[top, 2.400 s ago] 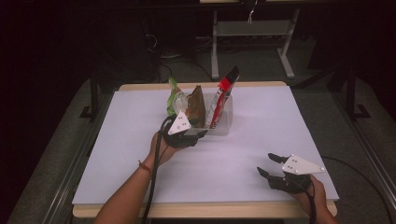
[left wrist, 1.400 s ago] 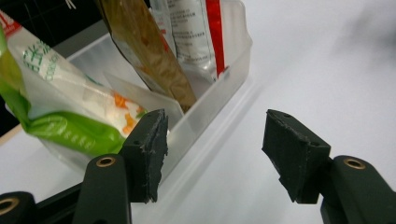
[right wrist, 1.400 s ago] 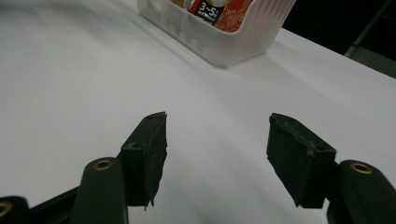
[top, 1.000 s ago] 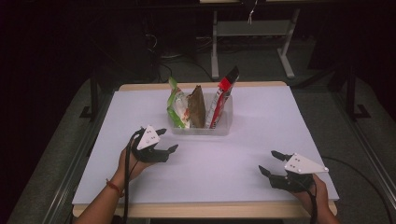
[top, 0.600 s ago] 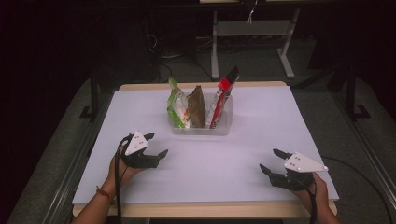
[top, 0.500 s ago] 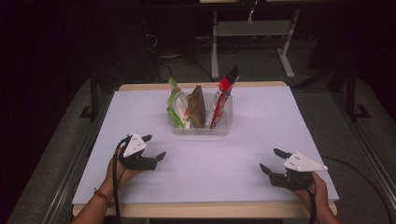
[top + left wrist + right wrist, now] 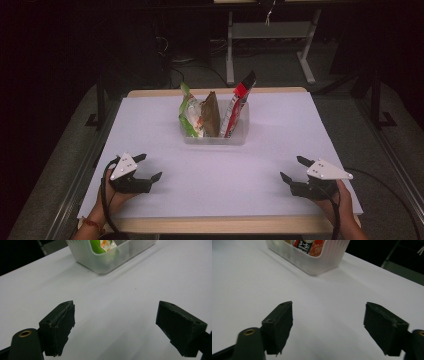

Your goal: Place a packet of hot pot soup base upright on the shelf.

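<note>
The clear plastic bin point(image 7: 215, 135) stands upright toward the far middle of the white counter point(image 7: 270, 165), holding three snack packets on end side by side: a green one point(image 7: 189, 112) at its left, a brown one point(image 7: 211, 114) in the middle and a red one point(image 7: 236, 107) at its right, tops poking above the rim. Both tools rest near the near edge, well apart from the bin and from each other. The left tool point(image 7: 147, 169) sits at the near left corner with its jaws spread wide and nothing between them; they have just been opening. The right tool point(image 7: 295, 169) sits at the near right, jaws likewise apart and empty, having also just been opening. From either tool the bin lies forward and inward, toward the counter's centre line; its long side runs across the counter, left to right. In the left gripper view the bin's corner and the green packet point(image 7: 100, 245) lie ahead; in the right gripper view the red packet point(image 7: 308, 246) does. Neither hand looks clearly nearer, so any reach would likely go to the packet on its own side
</note>
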The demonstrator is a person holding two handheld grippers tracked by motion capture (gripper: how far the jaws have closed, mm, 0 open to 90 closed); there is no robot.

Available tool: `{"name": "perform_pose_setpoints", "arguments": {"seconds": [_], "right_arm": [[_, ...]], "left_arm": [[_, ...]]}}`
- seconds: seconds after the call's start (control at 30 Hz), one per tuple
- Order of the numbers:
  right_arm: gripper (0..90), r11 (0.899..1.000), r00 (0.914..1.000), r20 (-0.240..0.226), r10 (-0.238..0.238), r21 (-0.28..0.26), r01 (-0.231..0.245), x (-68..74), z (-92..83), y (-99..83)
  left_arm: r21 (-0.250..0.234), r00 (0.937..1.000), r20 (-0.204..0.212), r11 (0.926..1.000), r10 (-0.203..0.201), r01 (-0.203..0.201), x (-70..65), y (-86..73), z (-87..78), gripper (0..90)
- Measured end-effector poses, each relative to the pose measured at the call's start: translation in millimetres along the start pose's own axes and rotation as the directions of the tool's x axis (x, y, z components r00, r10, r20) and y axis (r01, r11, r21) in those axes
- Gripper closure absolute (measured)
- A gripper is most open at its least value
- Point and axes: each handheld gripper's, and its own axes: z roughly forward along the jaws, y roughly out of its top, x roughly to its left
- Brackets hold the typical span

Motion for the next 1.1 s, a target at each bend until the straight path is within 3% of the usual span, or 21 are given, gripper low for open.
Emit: {"name": "perform_pose_setpoints", "arguments": {"seconds": [0.17, 0.3, 0.4, 0.63, 0.87, 1.1], "right_arm": [[21.7, 1.000, 1.0000, 0.004, 0.003, 0.010, -0.003, -1.2, 1.4, 3.2], [21.8, 1.000, 0.9995, 0.015, 0.029, 0.001, -0.029, -3.7, 0.5, 4.7], [21.7, 0.999, 0.9984, 0.023, 0.053, 0.009, -0.053, -4.9, 2.0, 3.9], [19.3, 0.999, 0.9991, 0.043, 0.003, 0.050, -0.005, -4.1, -7.8, -1.2], [19.5, 1.000, 0.9981, 0.059, 0.018, 0.024, -0.019, -5.4, -22.3, -14.2], [19.9, 1.000, 0.9964, 0.080, 0.027, -0.001, -0.027, -6.1, -30.8, -26.3]], "left_arm": [[0.008, 0.9991, -0.015, 0.9992, -0.038, 0.038, 2.4, -14.0, -9.6, 14.8], [-0.043, 0.9980, -0.027, 0.9975, -0.057, 0.056, 4.4, -16.6, -20.6, 14.8], [-0.041, 0.9970, -0.033, 0.9968, -0.070, 0.069, 4.4, -18.7, -22.7, 14.8], [-0.038, 0.9964, -0.046, 0.9969, -0.071, 0.069, 5.4, -21.8, -24.3, 14.4], [-0.051, 0.9932, -0.049, 0.9934, -0.105, 0.103, 10.9, -28.3, -28.0, 14.5], [-0.067, 0.9927, -0.057, 0.9925, -0.106, 0.102, 9.9, -28.3, -30.1, 14.5]]}}
